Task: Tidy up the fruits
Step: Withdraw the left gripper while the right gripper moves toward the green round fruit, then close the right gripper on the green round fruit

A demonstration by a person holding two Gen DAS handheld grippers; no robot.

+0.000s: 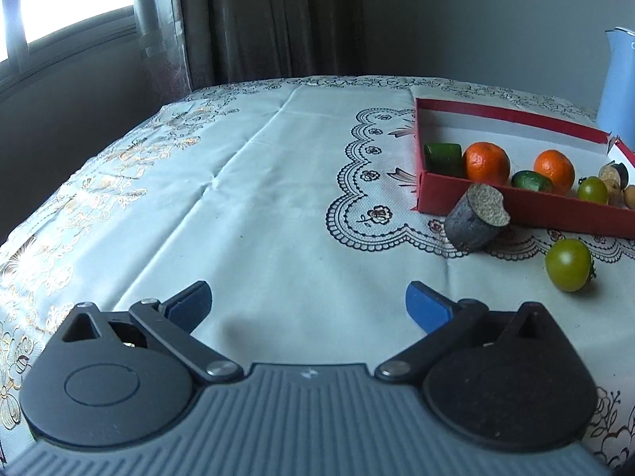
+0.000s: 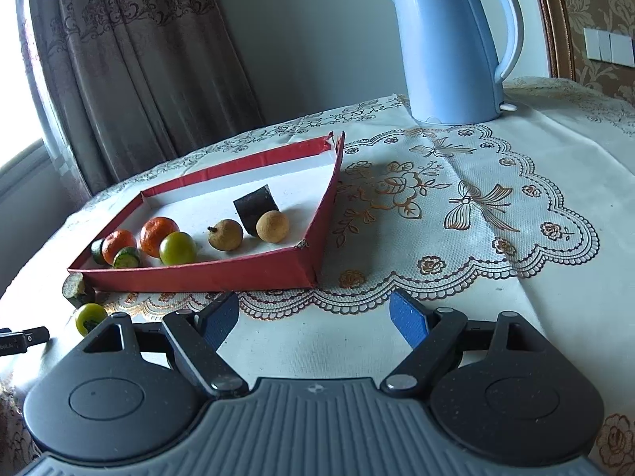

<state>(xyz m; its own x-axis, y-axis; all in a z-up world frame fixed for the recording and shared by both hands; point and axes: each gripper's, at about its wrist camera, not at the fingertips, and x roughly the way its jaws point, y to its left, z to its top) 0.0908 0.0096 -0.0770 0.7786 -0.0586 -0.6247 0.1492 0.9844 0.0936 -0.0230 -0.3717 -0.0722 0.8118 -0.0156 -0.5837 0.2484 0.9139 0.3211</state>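
A shallow red box (image 1: 516,200) (image 2: 206,273) holds two oranges (image 1: 486,162) (image 2: 158,236), cucumber pieces (image 1: 443,155) (image 2: 127,258), a green tomato (image 2: 177,248), two brown longans (image 2: 226,235) and a dark cut piece (image 2: 256,206). Outside the box, on the cloth, lie a dark cut piece (image 1: 476,218) (image 2: 75,288) and a green tomato (image 1: 568,265) (image 2: 90,317). My left gripper (image 1: 309,305) is open and empty, left of these two. My right gripper (image 2: 315,317) is open and empty, in front of the box.
A blue electric kettle (image 2: 452,43) (image 1: 619,87) stands behind the box at the back right. The table has an embroidered pale cloth (image 1: 258,182). A curtain (image 1: 258,20) and window are behind it. The table's left edge curves away close by.
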